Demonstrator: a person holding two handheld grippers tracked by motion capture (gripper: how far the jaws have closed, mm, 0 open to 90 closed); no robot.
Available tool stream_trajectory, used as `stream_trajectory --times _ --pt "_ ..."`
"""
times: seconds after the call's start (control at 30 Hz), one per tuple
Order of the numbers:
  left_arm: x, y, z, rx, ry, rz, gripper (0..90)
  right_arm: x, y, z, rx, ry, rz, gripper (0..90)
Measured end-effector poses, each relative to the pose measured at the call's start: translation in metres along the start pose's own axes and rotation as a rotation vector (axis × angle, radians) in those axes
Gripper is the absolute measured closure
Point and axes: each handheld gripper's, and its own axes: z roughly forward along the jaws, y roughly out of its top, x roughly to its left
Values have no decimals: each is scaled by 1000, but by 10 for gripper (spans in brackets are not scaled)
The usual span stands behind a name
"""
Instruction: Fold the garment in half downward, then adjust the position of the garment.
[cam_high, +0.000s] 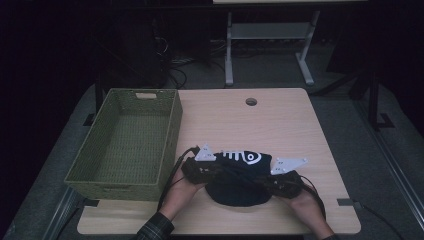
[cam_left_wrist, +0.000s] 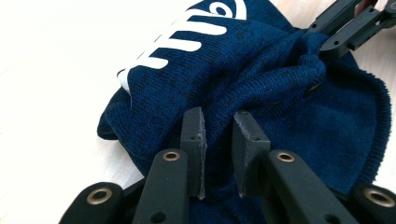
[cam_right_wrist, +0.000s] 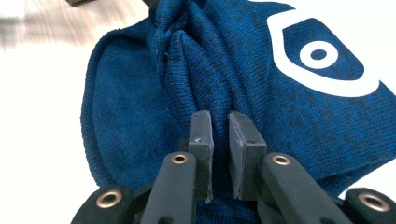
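1. The navy knit cloth (cam_high: 240, 177) is lying bunched on the table (cam_high: 280, 120), just right of the green basket (cam_high: 125, 145), its long axis running left to right.
2. The left tool (cam_left_wrist: 218, 135) is pinching a fold at the cloth's basket-side end; the right tool (cam_right_wrist: 220, 137) is pinching the far end.
3. The left tool is sitting nearer the basket.
4. The gripper views are showing the pinched folds; the high view is showing the basket.
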Motion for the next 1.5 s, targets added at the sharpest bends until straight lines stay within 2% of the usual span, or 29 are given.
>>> stream_trajectory --times 0.07,0.1,0.2,0.37,0.53,0.67,0.77,0.9,0.97,1.1,1.17,1.23,1.27,1.33,1.4,1.5 --pt "-1 0 -3 2 -2 -8 725 0 0 -1 -2 8 12 789" --pt "-2 1 -5 0 -12 -15 699 1 0 -2 0 9 3 773" --pt "-4 3 -13 -21 -32 -37 653 2 1 -7 -15 31 17 673" --pt "-10 14 -30 -56 -39 -26 612 2 8 -26 -80 60 35 592" --pt "-13 27 -40 -75 -40 -1 613 -3 17 -41 -133 63 36 589" --pt "-10 30 -46 -90 -60 -10 606 -9 24 -46 -154 62 38 586" --pt "-11 34 -53 -109 -74 -10 563 -12 28 -50 -169 65 38 582" --pt "-12 40 -61 -138 -77 -6 539 -14 35 -53 -186 66 31 574" --pt "-10 43 -63 -145 -63 -4 564 -15 39 -54 -191 57 24 588" --pt "-1 45 -58 -140 -37 -31 694 -20 44 -47 -166 42 13 714" --pt "5 45 -52 -128 -9 -54 765 -23 44 -42 -149 41 16 764" --pt "11 45 -44 -112 -2 -81 859 -26 43 -35 -129 43 19 820" --pt "14 45 -40 -104 18 -90 897 -28 42 -32 -121 40 24 842" --pt "21 45 -30 -69 48 -104 899 -31 37 -26 -101 41 30 890" --pt "28 44 -20 -48 68 -126 899 -33 31 -21 -81 43 41 897" --pt "32 41 -7 -21 62 -141 899 -31 25 -18 -70 61 50 898"
